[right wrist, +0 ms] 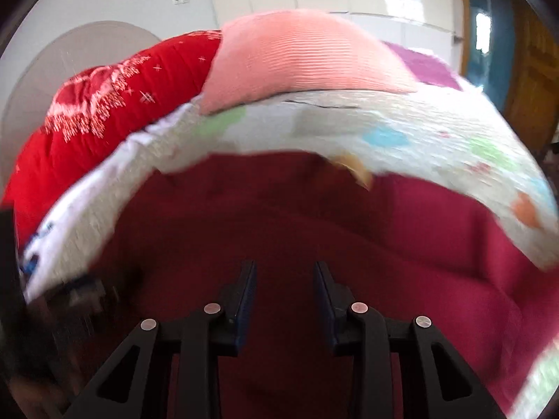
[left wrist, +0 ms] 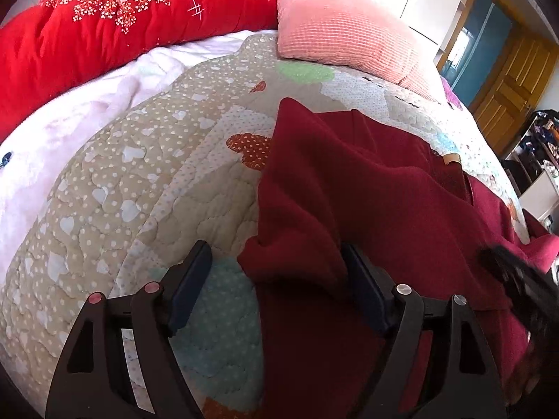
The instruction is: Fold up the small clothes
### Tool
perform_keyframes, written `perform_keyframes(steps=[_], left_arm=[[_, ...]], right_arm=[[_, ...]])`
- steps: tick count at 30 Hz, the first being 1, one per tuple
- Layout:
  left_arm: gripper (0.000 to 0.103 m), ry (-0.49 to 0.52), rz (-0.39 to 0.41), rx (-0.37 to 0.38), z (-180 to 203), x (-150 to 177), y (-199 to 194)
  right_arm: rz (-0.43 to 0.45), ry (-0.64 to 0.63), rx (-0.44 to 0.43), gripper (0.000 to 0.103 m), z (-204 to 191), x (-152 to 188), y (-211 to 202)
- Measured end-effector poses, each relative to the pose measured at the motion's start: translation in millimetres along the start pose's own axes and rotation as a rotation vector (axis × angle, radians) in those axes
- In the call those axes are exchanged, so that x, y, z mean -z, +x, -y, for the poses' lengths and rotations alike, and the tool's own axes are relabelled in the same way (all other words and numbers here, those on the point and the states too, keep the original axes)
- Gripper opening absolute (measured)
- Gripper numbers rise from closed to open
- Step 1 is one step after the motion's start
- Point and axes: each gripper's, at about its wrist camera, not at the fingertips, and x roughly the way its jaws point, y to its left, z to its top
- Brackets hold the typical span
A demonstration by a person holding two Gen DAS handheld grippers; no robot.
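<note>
Left tool (left wrist: 276, 262): jaws spread wide, nothing clamped. A raised fold of the dark red garment (left wrist: 367, 181) lies in the gap against the right-hand finger (left wrist: 367, 289); the left-hand finger stands over the heart-print quilt (left wrist: 146, 174). The garment lies on the bed, right of the bare quilt, below the pink pillow (left wrist: 335, 24) and red comforter (left wrist: 104, 31). Right tool (right wrist: 284, 279): jaws partly apart, gripping nothing, directly over the garment (right wrist: 314, 230); contact cannot be judged, view blurred.
</note>
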Motion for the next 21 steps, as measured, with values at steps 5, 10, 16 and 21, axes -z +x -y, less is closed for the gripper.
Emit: perform_keyframes(steps=[5, 10, 16, 21], left_arm=[[0.08, 0.017, 0.003, -0.015, 4, 1, 1], [0.08, -0.005, -0.015, -0.022, 4, 0, -14], [0.08, 0.008, 0.043, 0.015, 32, 4, -39], [0.08, 0.021, 0.046, 0.036, 54, 5, -35]], right_arm=[[-0.023, 0.069, 0.038, 0.058, 43, 31, -8], [0.02, 0.066, 0.075, 0.057, 52, 38, -46], [-0.013, 0.214, 0.204, 0.058, 110, 70, -55], [0.065, 0.316, 0.065, 0.057, 137, 71, -86]])
